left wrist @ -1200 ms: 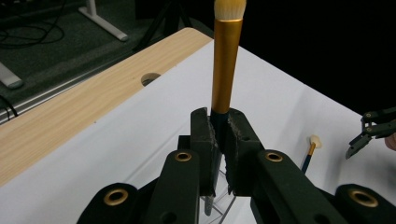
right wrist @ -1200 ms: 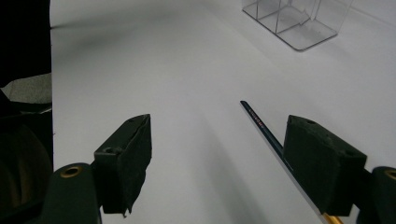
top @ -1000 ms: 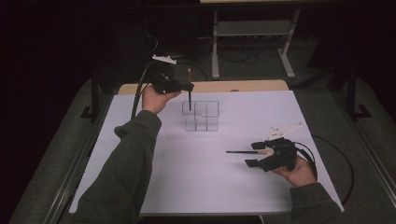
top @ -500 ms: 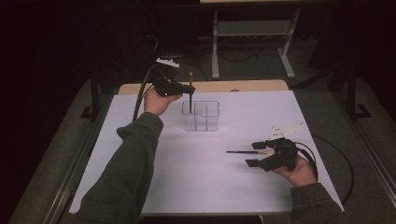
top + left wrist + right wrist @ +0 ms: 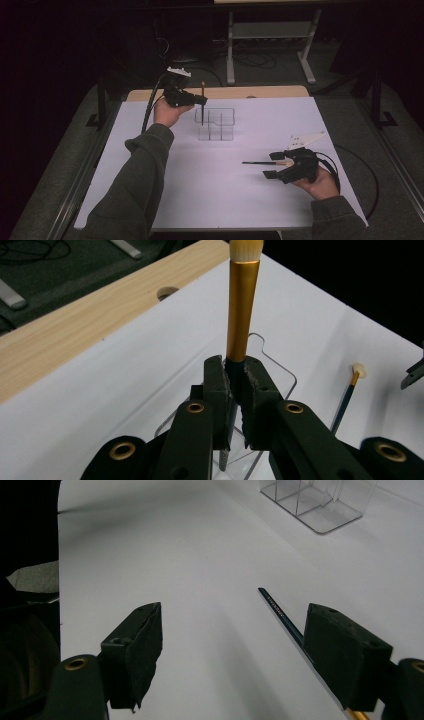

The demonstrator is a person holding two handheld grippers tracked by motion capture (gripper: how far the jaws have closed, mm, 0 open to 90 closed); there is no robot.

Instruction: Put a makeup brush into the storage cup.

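Setting: a lab or recording studio — dim, with black surroundings on all sides. Work surface: a table covered by a plain white sheet, a strip of pale wood bare along its far edge. Floor: dark grey carpet, loose cables trailing at the far side. Beyond the table: a grey metal stand on splayed feet — no household furnishings, bare staged bench.

Dim room, brightly lit white table sheet, dark surroundings, soft shadows, near jaws slightly blurred
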